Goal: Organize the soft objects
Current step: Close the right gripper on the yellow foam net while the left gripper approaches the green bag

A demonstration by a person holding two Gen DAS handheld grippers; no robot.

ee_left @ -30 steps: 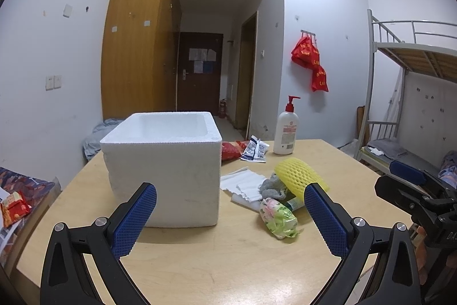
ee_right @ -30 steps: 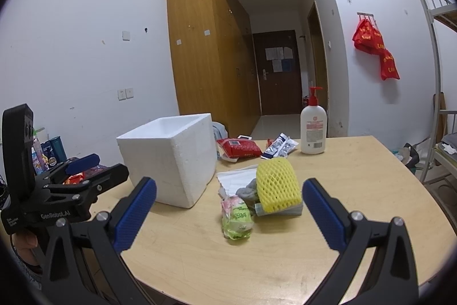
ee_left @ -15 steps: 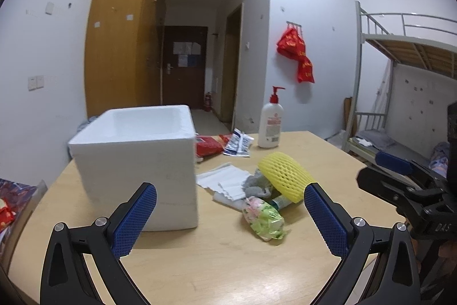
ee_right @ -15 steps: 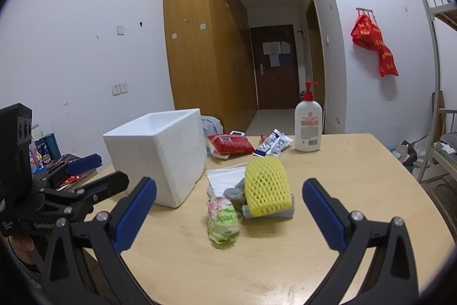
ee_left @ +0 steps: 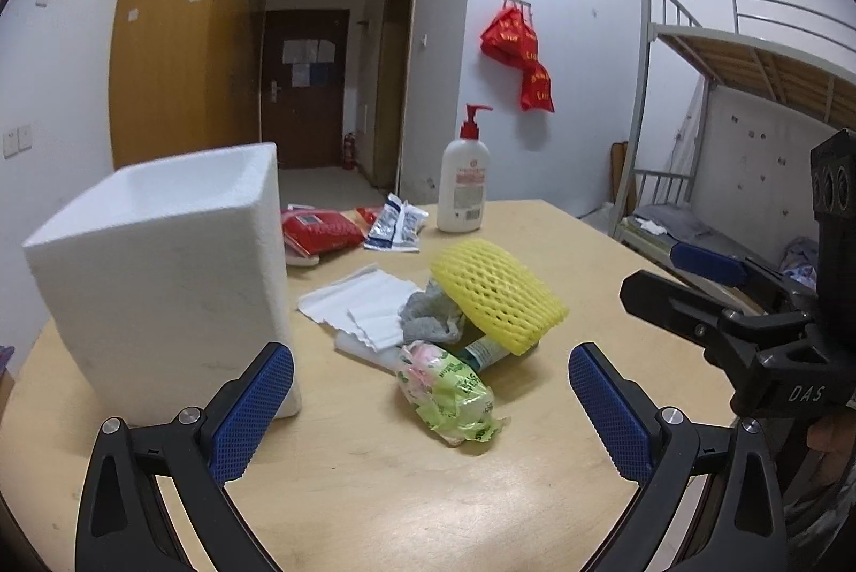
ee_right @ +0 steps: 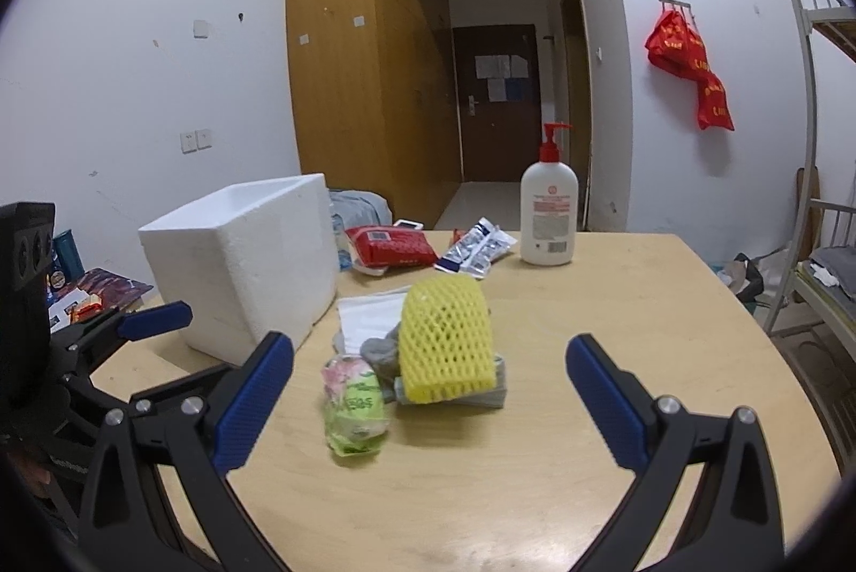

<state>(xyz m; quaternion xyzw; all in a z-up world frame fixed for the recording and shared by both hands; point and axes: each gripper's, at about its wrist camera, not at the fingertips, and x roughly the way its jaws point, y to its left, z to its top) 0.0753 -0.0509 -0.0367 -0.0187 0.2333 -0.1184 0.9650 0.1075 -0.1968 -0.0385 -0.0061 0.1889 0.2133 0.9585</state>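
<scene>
**Both grippers close in on the soft pile**

Since a second ago both views have drifted nearer the pile. The left hand-held gripper (ee_left: 430, 403) and right hand-held gripper (ee_right: 429, 393) hang wide open, empty. The green packet (ee_right: 354, 406) lies nearest, yellow foam net (ee_right: 446, 347) just behind, foam box (ee_left: 160, 272) alongside on the worktop (ee_right: 615, 331). Approach step, likely; next, lower onto the packet.
</scene>
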